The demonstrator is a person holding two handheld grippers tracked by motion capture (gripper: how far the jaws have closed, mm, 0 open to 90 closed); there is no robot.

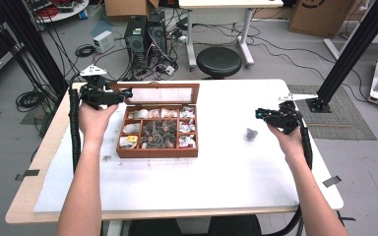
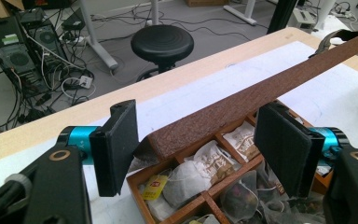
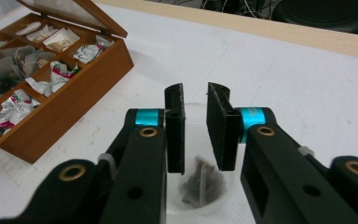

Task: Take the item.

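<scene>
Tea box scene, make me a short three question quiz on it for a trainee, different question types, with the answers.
1. True or false: the tea box lid is shut.
2. The left gripper is: A) open beside the lid, B) clamped on a tea bag, C) resting on the stool.
3. Fill in: below the right gripper, a tea bag sits in a clear ____.

Key: 1 false; 2 A; 3 cup.

Wood-edged table (image 1: 29, 196) w/ white cover sheet (image 1: 177, 187) is carrying an open wooden tea box (image 1: 157, 152) left of centre & a small bagged tea sachet (image 1: 250, 133) sitting well apart, right.
</scene>
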